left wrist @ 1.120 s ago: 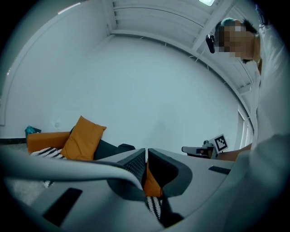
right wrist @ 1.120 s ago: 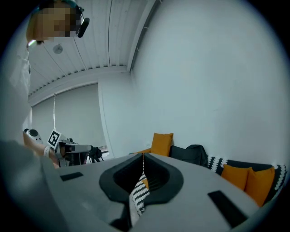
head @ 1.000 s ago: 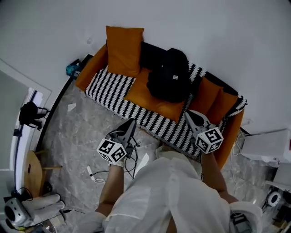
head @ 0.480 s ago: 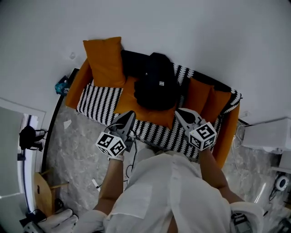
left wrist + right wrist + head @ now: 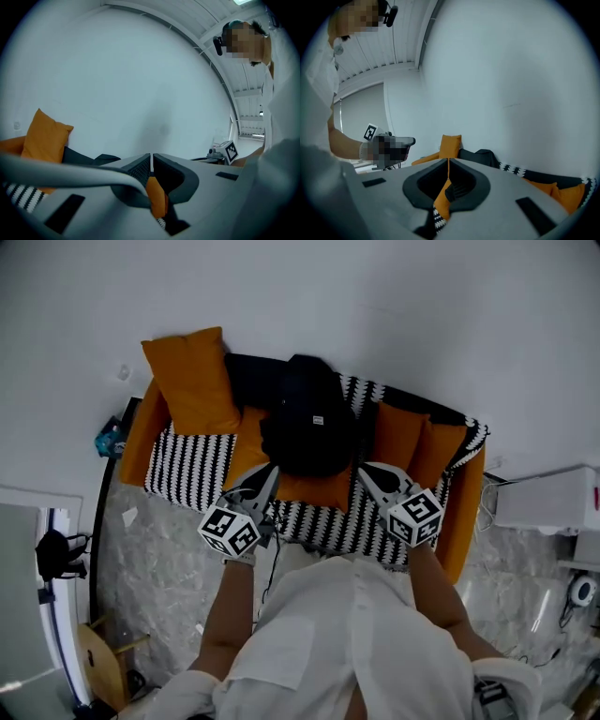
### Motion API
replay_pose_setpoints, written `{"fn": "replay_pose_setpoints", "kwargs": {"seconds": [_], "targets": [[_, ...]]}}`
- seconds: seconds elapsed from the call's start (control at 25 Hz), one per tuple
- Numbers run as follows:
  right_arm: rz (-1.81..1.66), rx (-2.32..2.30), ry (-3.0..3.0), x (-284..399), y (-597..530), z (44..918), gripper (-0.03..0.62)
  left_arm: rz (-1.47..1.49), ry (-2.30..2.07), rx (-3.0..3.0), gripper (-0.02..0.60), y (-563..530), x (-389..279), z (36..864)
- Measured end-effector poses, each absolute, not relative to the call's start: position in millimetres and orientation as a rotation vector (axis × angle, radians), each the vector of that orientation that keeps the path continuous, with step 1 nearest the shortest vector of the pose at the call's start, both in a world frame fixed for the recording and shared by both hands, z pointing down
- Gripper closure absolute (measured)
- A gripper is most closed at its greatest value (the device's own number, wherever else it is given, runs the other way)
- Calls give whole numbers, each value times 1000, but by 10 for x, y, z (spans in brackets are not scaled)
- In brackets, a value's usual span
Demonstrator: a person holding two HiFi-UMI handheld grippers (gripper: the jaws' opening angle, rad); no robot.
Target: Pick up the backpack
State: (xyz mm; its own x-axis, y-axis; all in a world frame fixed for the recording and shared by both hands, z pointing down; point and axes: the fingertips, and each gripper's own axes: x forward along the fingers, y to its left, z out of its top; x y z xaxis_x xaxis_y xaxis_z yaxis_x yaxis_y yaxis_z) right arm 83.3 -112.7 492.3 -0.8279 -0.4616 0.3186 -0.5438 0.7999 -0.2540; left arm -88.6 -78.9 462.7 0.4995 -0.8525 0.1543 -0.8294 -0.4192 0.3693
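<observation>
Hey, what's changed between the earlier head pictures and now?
The person has stepped closer to the sofa, carrying both tools forward: the left tool and right tool now flank the near edge of the backpack in the head view. Nothing was taken hold of or let go. Both tools stay shut and empty; the backpack still lies untouched on the sofa.

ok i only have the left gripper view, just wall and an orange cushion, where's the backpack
Observer: The head view shows the black backpack on the sofa, leaning against its back between orange cushions.
Operator: is the right gripper on it yet
Observer: No, the right gripper is in front of the sofa, apart from the backpack.
Operator: its jaws open
Observer: No, the right gripper view shows them together with nothing between.
</observation>
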Motion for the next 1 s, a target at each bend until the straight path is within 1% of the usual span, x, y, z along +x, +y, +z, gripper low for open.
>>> {"fn": "replay_pose_setpoints", "kwargs": {"seconds": [0.52,0.56,0.6,0.64,0.72,0.84,1.0], "targets": [[565,882,-2648,307,-2094,5323,570,14,-1239,2362,543,-1773,-1364,4974],[569,888,-2635,260,-2176,5368,556,17,-1232,2359,543,-1845,-1409,5008],[572,895,-2621,217,-2257,5415,510,21,-1226,2354,543,-1915,-1450,5046],[573,902,-2608,179,-2336,5460,487,26,-1220,2349,543,-1983,-1486,5085],[573,918,-2586,112,-2495,5551,481,32,-1209,2339,543,-2120,-1549,5167],[583,934,-2551,20,-2733,5717,439,39,-1194,2328,543,-2315,-1622,5288],[596,940,-2494,-81,-3022,5975,403,51,-1173,2323,543,-2512,-1667,5420]]}}
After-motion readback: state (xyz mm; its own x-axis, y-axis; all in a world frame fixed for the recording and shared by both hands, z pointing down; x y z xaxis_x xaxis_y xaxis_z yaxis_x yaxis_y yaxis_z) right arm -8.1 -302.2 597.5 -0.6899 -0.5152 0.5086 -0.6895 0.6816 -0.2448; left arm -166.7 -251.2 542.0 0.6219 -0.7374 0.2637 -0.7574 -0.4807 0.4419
